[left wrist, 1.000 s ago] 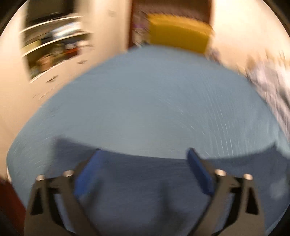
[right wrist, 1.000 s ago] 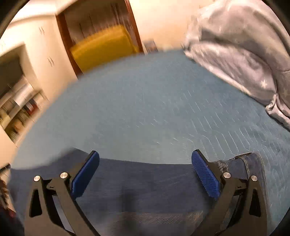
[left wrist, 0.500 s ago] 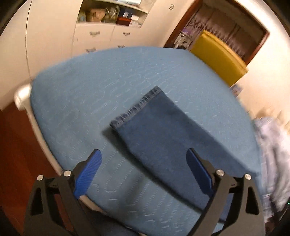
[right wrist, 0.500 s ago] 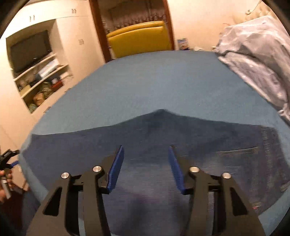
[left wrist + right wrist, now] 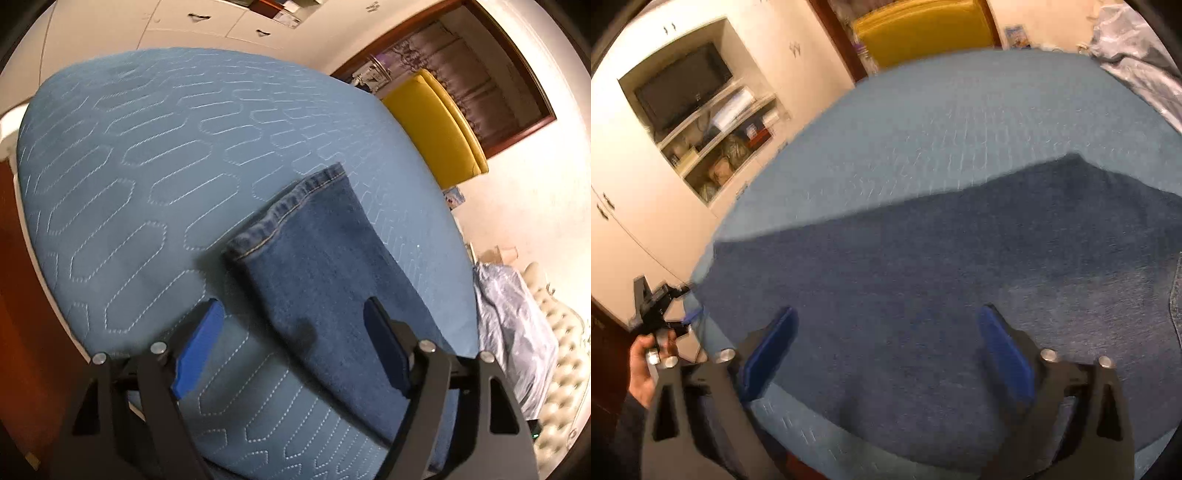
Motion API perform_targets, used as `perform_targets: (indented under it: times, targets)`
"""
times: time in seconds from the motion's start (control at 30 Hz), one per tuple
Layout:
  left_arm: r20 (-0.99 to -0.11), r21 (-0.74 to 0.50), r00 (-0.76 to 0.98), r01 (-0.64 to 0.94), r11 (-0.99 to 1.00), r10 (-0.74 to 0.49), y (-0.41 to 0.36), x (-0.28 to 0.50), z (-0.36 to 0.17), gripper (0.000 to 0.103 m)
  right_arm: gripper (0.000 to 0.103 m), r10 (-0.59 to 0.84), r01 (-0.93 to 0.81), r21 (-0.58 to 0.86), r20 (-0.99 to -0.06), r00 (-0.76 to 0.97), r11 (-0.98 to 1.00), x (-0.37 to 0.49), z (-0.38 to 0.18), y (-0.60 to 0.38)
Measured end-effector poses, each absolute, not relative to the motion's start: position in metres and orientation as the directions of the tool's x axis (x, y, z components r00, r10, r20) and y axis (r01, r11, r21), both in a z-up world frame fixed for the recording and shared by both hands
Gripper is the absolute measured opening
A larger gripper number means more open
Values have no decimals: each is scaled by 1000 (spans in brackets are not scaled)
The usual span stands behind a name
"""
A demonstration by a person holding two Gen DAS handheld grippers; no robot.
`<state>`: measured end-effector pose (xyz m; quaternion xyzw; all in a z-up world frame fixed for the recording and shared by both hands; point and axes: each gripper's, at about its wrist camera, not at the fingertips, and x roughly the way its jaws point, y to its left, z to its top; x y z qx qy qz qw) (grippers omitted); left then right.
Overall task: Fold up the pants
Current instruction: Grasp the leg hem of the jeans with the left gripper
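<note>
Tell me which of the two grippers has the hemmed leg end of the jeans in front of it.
The left gripper: the stitched hem of the dark blue denim jeans lies just beyond its open fingers. The right gripper faces unbroken denim.

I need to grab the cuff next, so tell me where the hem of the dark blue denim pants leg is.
In the left wrist view, the stitched hem of the dark blue denim pants leg lies flat mid-frame on the quilted blue bedspread, ahead of the open left gripper.

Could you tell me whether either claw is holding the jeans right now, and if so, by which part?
Nothing is held. The left claw and right claw are both open above the jeans, which lie flat on the blue bedspread.
</note>
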<state>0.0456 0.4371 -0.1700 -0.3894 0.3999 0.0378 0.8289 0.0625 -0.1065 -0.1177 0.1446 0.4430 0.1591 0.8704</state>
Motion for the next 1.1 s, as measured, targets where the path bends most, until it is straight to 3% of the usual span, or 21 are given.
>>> perform_targets:
  times: [0.03,0.07,0.1,0.13,0.17,0.23,0.27,0.3,0.33,0.37,0.4,0.43,0.47,0.5,0.67,1.1]
  targets:
    - [-692,-608,681,-371,702,-240,435,47,-168,78,77,398,-149,383,-735,549,912,63,-118,-105]
    - [-690,-600,685,-358,715,-236,432,48,-166,77,75,383,-151,362,-749,541,920,63,-119,-101]
    - [-692,-595,680,-348,725,-241,428,51,-165,77,77,379,-150,358,-752,540,922,65,-118,-103]
    - [-694,-595,678,-350,723,-242,428,51,-166,77,94,378,-139,363,-755,536,922,65,-120,-102]
    - [-698,-591,677,-358,723,-235,427,51,-167,77,99,379,-128,371,-752,540,920,65,-121,-102]
    - [-692,-609,680,-371,701,-242,429,52,-167,77,97,383,-131,373,-755,532,918,64,-121,-98]
    - [-679,-629,690,-372,683,-250,431,50,-166,77,89,361,-138,342,-769,528,929,65,-122,-93]
    - [-669,-645,695,-367,671,-262,433,49,-167,76,52,317,-139,288,-797,515,948,65,-123,-89]
    - [-659,-661,699,-362,658,-278,435,47,-169,75,43,317,-139,288,-797,515,948,65,-123,-89]
    - [-651,-672,704,-359,648,-285,437,44,-171,72,43,244,-133,205,-828,505,970,67,-128,-85]
    - [-642,-683,709,-357,637,-292,439,43,-175,70,51,205,-136,157,-834,512,978,72,-131,-82]
    - [-630,-701,716,-356,618,-301,443,40,-177,67,78,171,-136,116,-835,522,984,71,-133,-81]
    - [-621,-714,721,-357,603,-308,445,37,-179,63,94,137,-129,80,-835,533,988,71,-135,-80]
    - [-616,-722,723,-360,592,-312,447,35,-181,61,99,102,-114,45,-825,556,992,68,-137,-81]
    - [-624,-713,720,-363,600,-305,446,41,-184,60,99,57,-108,5,-873,484,994,67,-169,-82]
    - [-596,-733,739,-340,590,-314,449,51,-190,53,99,61,-67,29,-843,534,997,51,-176,-82]
